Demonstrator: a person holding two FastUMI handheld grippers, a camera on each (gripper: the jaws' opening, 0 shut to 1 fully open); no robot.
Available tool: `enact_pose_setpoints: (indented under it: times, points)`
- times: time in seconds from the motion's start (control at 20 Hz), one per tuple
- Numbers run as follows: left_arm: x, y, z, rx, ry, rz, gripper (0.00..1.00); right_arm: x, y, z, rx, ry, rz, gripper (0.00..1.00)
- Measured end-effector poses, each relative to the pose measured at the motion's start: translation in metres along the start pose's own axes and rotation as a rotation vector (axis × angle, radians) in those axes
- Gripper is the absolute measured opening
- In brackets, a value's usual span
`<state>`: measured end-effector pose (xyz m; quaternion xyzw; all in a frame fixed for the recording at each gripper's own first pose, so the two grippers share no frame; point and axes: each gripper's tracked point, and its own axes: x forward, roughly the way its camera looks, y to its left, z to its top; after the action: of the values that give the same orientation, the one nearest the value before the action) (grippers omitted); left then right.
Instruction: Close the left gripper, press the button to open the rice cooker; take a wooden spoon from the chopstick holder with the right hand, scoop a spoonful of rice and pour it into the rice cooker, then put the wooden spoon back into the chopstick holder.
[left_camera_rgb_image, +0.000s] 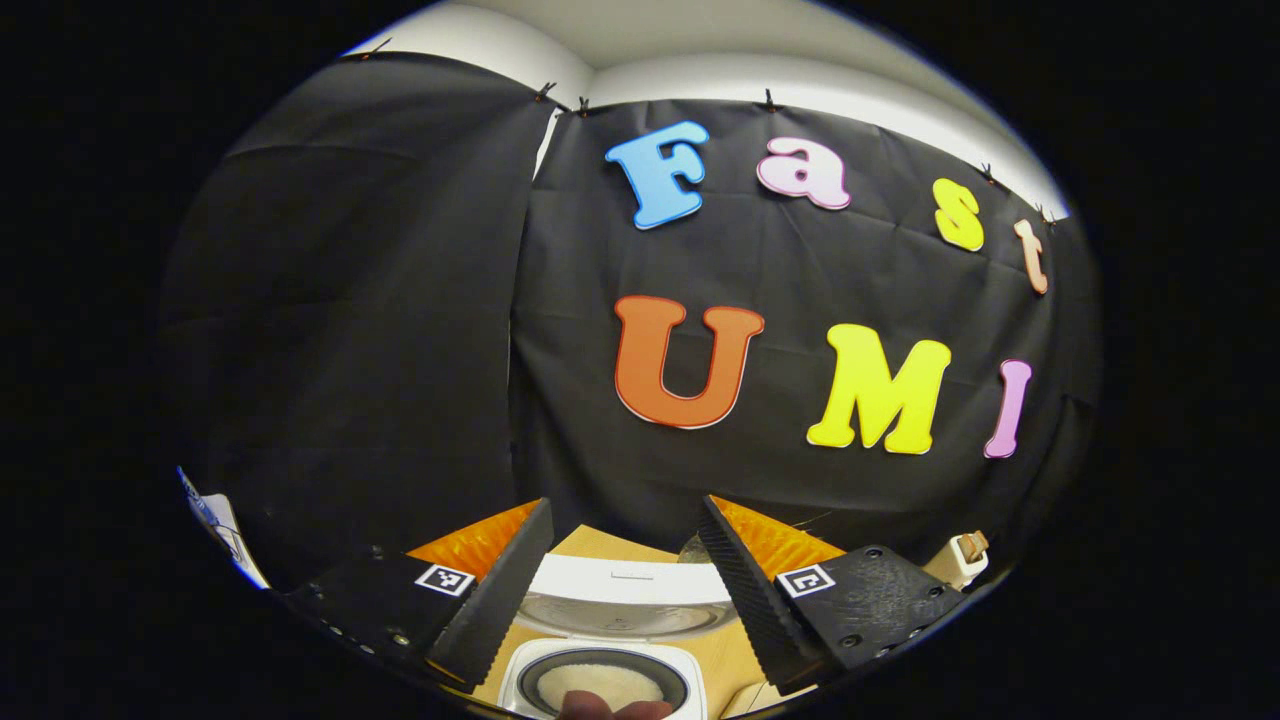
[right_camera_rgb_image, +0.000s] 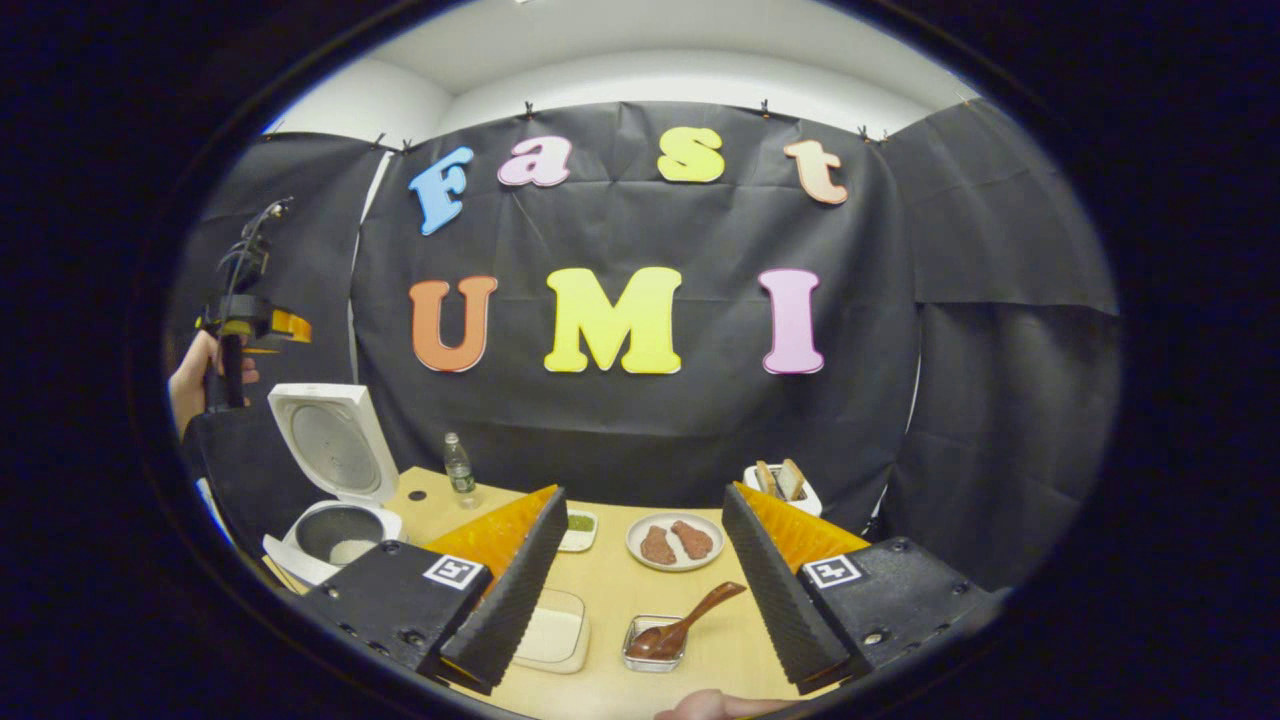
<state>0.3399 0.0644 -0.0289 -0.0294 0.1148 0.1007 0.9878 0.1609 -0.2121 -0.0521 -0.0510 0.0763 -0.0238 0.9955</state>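
Standing wide apart and holding nothing, the fingers of the right gripper (right_camera_rgb_image: 635, 590) frame a pale wooden table (right_camera_rgb_image: 610, 690) in the right gripper view. Between them, at about 6 o'clock, the wooden spoon (right_camera_rgb_image: 690, 622) leans with its bowl inside a small shiny chopstick holder (right_camera_rgb_image: 655, 645) and its handle tilted up toward 1 o'clock. Just beside it at 9 o'clock sits a clear container of rice (right_camera_rgb_image: 553, 632). Farther back, at 12 o'clock, a plate (right_camera_rgb_image: 675, 541) carries two brown pieces of food, with a small dish of something green (right_camera_rgb_image: 579, 528) to its 9 o'clock and a toaster (right_camera_rgb_image: 782, 486) with bread to its 2 o'clock. A water bottle (right_camera_rgb_image: 459, 469) stands near the wall. At 9 o'clock of the view the rice cooker (right_camera_rgb_image: 335, 500) is open, lid upright, white rice in its pot. Above it a hand (right_camera_rgb_image: 195, 380) holds the other gripper aloft. In the left gripper view, the left gripper (left_camera_rgb_image: 625, 590) also has its fingers spread wide and empty, high over the open rice cooker (left_camera_rgb_image: 610, 650) at 6 o'clock, where rice shows in the pot.
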Motion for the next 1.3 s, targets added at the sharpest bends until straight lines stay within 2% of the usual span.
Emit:
enact_pose_setpoints:
  times: [0.2, 0.45, 0.6, 0.85, 1.05, 1.3]
  points:
    - [0.031, 0.002, -0.022, 0.012, 0.080, 0.011, 0.94, -0.012, 0.016, 0.002, -0.040, 0.016, -0.001, 1.00]
    - [0.035, 0.007, -0.044, -0.014, 0.177, 0.022, 0.95, -0.016, 0.041, 0.017, -0.048, -0.002, 0.010, 0.99]
    - [0.035, 0.008, -0.049, -0.025, 0.189, 0.018, 0.96, -0.018, 0.066, 0.022, -0.064, -0.014, 0.041, 0.99]
    - [0.012, 0.008, -0.060, 0.053, 0.200, 0.017, 0.97, -0.023, 0.105, 0.037, -0.081, -0.026, 0.096, 1.00]
    - [-0.012, 0.008, -0.068, 0.039, 0.203, 0.008, 0.97, -0.024, 0.137, 0.057, -0.110, -0.066, 0.135, 1.00]
    - [-0.047, 0.010, -0.092, 0.025, 0.244, -0.005, 0.97, -0.041, 0.163, 0.049, -0.104, -0.069, 0.176, 1.00]
